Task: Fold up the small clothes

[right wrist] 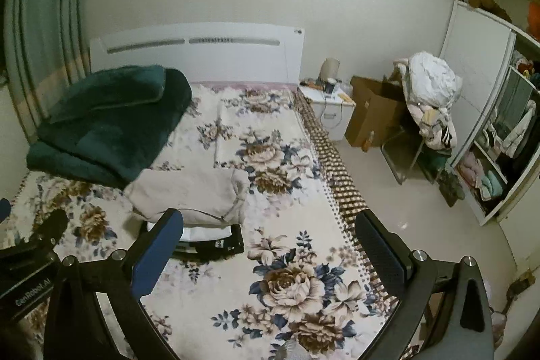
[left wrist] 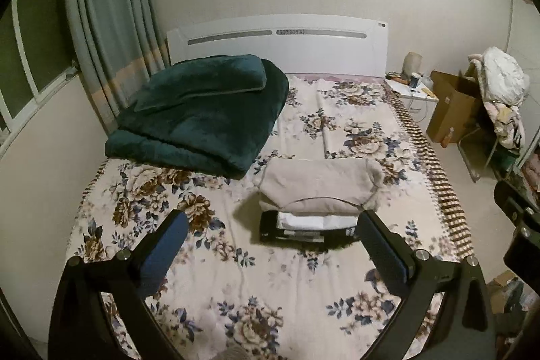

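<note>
- Left gripper (left wrist: 273, 221): fingers spread wide, nothing between them, held above the bed with the pile of clothes seen in the gap beyond the tips. One finger carries a blue pad (left wrist: 168, 245), the other a dark ribbed pad (left wrist: 384, 245).
- Right gripper (right wrist: 268, 221): fingers likewise spread wide and holding nothing, over the right part of the bed near its edge; the pile lies behind its blue-padded finger (right wrist: 158, 245).
- Pile of clothes (left wrist: 310, 218): folded pieces stacked flat near the middle of the bed. The top piece (left wrist: 320, 184) is beige, the largest, with a curved seam along its near edge. Under it lies a white piece (left wrist: 317, 220), and at the bottom a black one (left wrist: 270, 226) with a pale label or stripe, too small to read.
- Bed (left wrist: 236, 275): covered by a cream sheet printed with brown and blue flowers, with a brown checked border on its right side.
- Green blanket (left wrist: 199, 113): dark, plush, folded thick, at the far left of the bed, just beside the pile.
- Headboard (left wrist: 276, 46): white, against the wall.
- Nightstand (right wrist: 332, 110): white, right of the headboard, with small items on top.
- Cardboard box (right wrist: 371, 113): open, on the floor beside the nightstand.
- Wardrobe (right wrist: 489, 130): white, open, clothes on its shelves.
</note>
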Demonstrator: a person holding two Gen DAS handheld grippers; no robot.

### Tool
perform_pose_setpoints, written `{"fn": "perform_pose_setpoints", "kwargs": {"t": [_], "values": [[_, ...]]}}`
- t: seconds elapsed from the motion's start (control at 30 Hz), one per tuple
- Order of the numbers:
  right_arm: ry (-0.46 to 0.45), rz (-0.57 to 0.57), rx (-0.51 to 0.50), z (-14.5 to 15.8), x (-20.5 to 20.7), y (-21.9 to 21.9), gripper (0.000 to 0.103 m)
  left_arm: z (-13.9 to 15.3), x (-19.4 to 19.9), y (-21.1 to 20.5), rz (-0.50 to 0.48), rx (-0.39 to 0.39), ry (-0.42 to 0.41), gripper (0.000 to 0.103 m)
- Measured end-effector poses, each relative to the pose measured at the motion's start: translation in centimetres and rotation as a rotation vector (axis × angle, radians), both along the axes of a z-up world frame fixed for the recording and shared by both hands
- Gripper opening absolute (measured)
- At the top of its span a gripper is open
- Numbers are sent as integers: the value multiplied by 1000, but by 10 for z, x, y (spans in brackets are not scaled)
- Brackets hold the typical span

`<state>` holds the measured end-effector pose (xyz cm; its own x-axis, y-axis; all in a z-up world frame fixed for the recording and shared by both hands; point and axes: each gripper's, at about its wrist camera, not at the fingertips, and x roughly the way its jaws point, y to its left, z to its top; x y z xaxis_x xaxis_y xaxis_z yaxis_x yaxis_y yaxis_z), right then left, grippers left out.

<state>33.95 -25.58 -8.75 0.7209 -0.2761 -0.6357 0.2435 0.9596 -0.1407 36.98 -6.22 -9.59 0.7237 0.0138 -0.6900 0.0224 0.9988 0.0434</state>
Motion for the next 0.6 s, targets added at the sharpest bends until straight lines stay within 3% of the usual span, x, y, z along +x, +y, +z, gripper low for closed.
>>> {"fn": "perform_pose_setpoints", "kwargs": {"t": [0.3,0.6], "values": [[-54,36,22,55,-80,15,103,43,-53,11,11,-10,-57,103],[-94,52,39,87,-124,11,103,58,-82,15,16,-23,-74,103]]}}
